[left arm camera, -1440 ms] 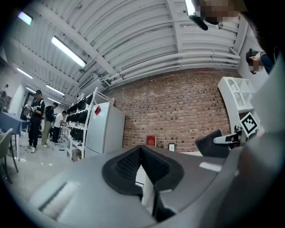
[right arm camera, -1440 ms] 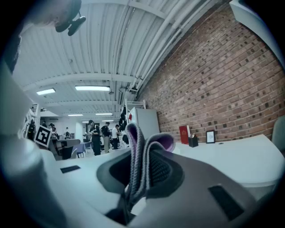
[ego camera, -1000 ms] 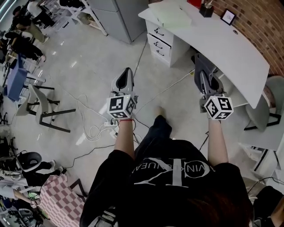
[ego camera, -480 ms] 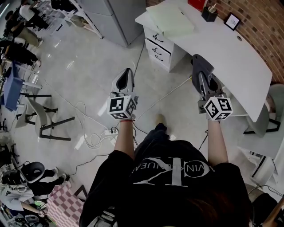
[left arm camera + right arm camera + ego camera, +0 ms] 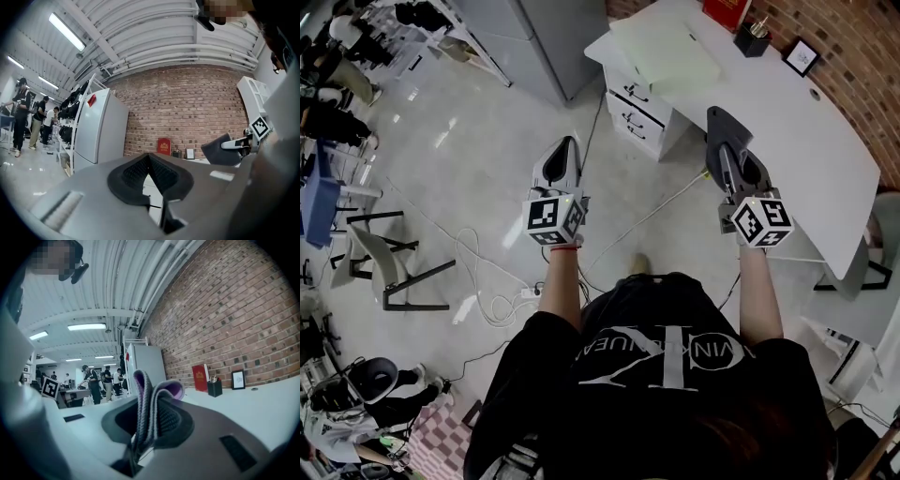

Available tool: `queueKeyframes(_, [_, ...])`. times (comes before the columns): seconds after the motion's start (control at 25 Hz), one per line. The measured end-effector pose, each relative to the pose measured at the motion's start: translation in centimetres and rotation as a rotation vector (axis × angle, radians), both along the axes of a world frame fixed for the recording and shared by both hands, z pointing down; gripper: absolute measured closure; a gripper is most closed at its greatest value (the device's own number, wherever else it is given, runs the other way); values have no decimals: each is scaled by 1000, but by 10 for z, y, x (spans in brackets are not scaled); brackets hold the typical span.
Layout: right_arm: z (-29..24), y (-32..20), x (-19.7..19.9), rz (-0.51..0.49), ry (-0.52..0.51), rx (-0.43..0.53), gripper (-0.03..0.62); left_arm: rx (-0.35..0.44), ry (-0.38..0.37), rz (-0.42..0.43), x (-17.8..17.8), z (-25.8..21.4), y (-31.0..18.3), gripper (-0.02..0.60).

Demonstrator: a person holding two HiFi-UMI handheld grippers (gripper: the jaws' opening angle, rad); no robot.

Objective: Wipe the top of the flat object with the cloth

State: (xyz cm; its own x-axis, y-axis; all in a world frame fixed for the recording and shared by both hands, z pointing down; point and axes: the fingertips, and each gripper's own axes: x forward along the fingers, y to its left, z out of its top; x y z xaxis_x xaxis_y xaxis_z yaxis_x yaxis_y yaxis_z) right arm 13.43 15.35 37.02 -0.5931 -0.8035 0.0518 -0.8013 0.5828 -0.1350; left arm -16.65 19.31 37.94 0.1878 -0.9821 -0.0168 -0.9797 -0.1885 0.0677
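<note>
Desk point(image 5: 787, 122) nearer now; right tool point(image 5: 719, 124) clamps one cloth point(image 5: 146, 392).

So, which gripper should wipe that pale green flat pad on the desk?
Right. The right gripper is shut on the cloth and hangs by the white desk that holds the pad; the left gripper is shut on nothing, over the floor.
</note>
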Motion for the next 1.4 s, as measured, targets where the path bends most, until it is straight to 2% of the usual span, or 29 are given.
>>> queueKeyframes(0.6, [7,-75,-25,-42,20,-30,537,-58,40,-11,-11,26,-64,571])
queueKeyframes(1.4, [7,-246,-44,-203,40,-86,537,-73,20,-44,15,24,-230,571])
